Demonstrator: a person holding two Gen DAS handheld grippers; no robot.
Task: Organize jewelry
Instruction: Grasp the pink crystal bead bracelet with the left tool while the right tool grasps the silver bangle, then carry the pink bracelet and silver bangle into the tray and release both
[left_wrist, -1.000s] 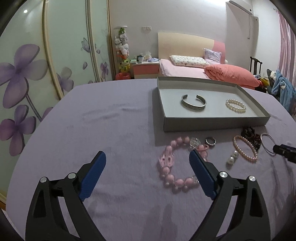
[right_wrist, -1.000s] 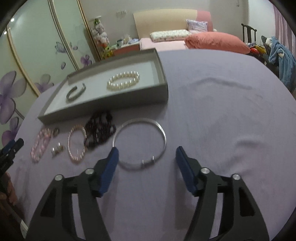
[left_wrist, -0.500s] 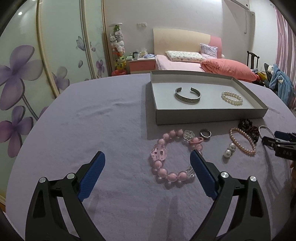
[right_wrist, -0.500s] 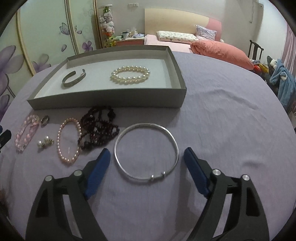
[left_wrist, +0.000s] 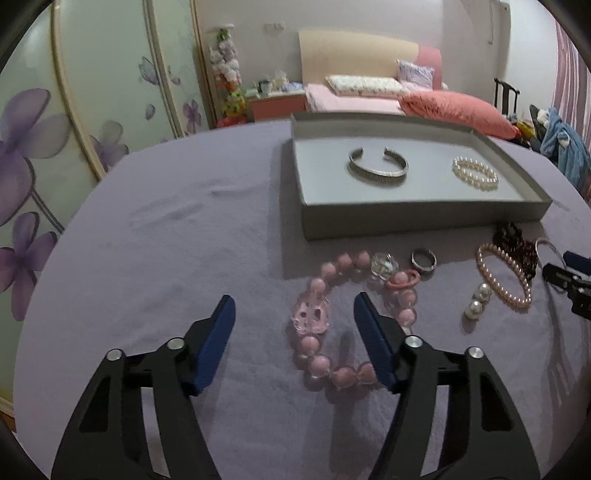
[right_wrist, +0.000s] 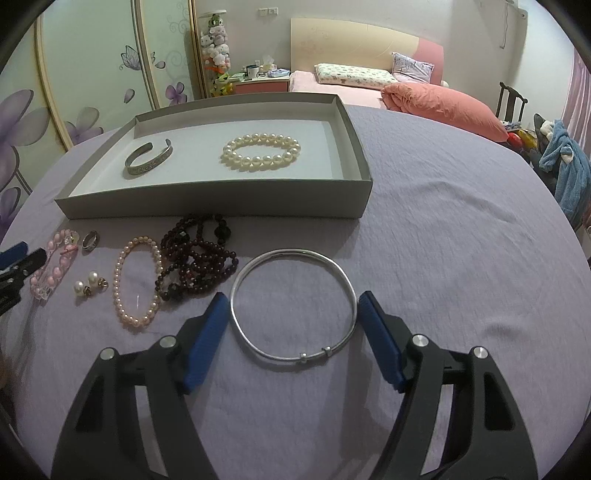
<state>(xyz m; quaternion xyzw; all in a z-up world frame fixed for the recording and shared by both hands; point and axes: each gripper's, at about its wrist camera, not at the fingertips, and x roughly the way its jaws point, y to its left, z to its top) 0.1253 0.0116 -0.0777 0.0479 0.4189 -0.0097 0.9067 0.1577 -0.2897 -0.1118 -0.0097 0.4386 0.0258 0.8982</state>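
Step in hand, as judged: two pick-ups off the desk (right_wrist: 461, 229), each item then due for the tray (right_wrist: 221, 206). Nearest in the right wrist view, the right gripper (right_wrist: 290, 314) is released, jaws spread either side of the silver bangle (right_wrist: 293, 306); pads sit just outside the ring w/o clearly pressing it. Bangle lies flat, near-round so no real long axis; its sliding clasp faces the gripper. Recommend closing across the ring's width w/ pads low enough to catch the thin wire, since a high pinch would likely skate over it. In the left wrist view, the left gripper (left_wrist: 293, 308) has jaws that have just been closing, yet is not clenched on anything; the pink bead bracelet (left_wrist: 351, 317) lies flat, its near-left arc between the jaws, the right finger over the loop's middle. Its long axis runs near-to-far, clear charm end toward the tray. Recommend pinching one strand only, approx. at the large pink charm. Further out lie ring (left_wrist: 423, 259), pearl earrings (right_wrist: 90, 282), pink pearl bracelet (right_wrist: 138, 280), dark bead strand (right_wrist: 199, 258). Farthest, the tray holds a silver cuff (right_wrist: 149, 160), gap facing away, and a white pearl bracelet (right_wrist: 261, 151).
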